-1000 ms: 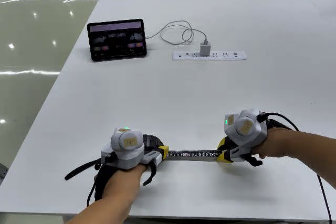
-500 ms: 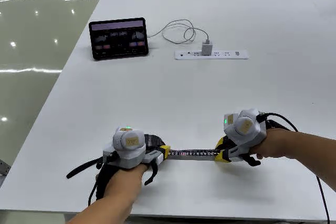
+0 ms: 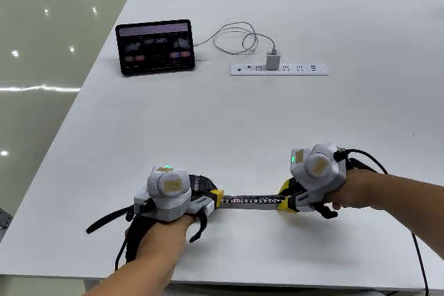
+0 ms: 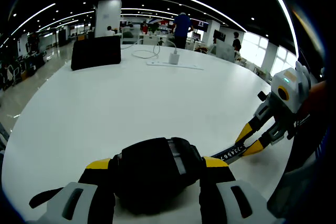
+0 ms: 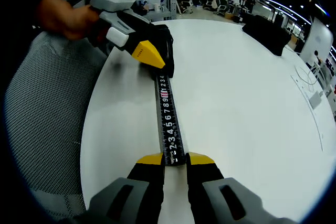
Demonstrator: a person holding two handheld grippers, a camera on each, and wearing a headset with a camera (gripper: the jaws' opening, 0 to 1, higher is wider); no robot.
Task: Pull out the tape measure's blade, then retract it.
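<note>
One white table (image 3: 277, 136), tape measure (image 3: 248, 201), tablet (image 3: 155, 46); glossy floor (image 3: 41, 67) beyond.

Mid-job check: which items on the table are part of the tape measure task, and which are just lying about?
In the job: tape measure case in left claw; blade pinched by right claw.
Lying about: tablet, power strip, charger with cable.

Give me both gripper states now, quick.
Left gripper: shut on the tape measure case.
Right gripper: shut on the blade tip.
</note>
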